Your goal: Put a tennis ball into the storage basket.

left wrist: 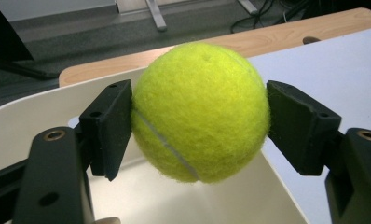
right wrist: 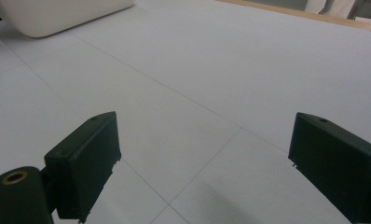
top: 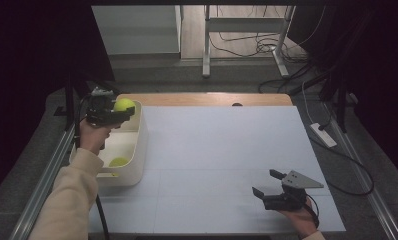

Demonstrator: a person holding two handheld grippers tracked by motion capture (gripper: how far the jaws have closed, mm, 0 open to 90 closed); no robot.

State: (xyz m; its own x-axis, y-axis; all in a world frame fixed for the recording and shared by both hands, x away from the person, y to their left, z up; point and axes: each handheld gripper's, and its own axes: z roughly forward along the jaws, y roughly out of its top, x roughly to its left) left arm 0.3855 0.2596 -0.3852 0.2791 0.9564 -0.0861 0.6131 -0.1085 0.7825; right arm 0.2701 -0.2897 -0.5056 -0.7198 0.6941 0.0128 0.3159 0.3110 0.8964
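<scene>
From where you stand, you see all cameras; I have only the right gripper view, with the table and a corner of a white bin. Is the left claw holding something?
Observer: Yes. The left claw is shut on a yellow tennis ball, one pad on each side.
Operator: Where is it compared with the bin?
Observer: In the high view it hangs over the far end of the white bin, above the rim.
Operator: Is the bin empty?
Observer: No. A second tennis ball already lies inside, near the closer end.
</scene>
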